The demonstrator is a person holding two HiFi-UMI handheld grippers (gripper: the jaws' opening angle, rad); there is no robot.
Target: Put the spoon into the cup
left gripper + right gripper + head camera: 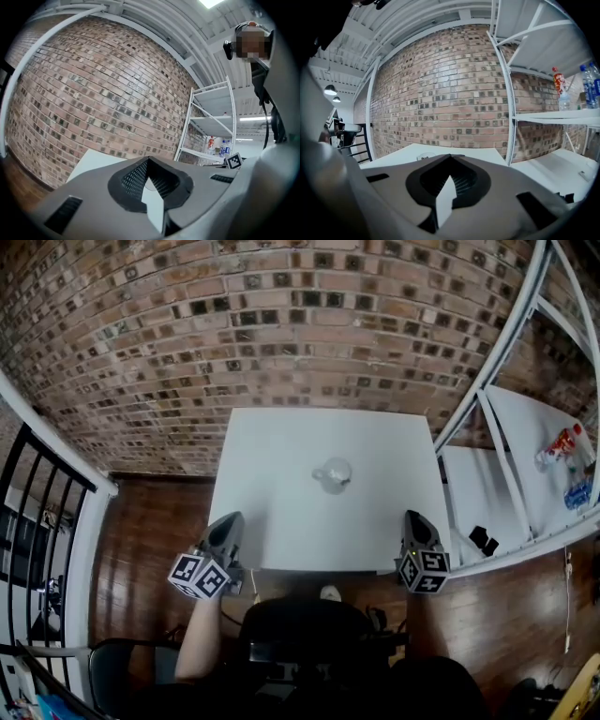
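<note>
Your L gripper [232, 519] & R gripper [412, 517] sit at the table's [281, 456] near edge, both w/ jaws together, nothing btwn. Clear cup [333, 474] stands mid-table, well apart from both; contents too small to tell.

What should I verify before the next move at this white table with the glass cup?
1. Cup standing on the white table: ok.
2. Spoon found: cannot tell; none lies on the table, and the cup's inside is too small to read.
3. Left tongs empty: ok, shut on nothing.
4. Right tongs empty: ok, shut on nothing.
5. Tongs open for a grasp: not ok.
6. Way to the cup free: ok.
</note>
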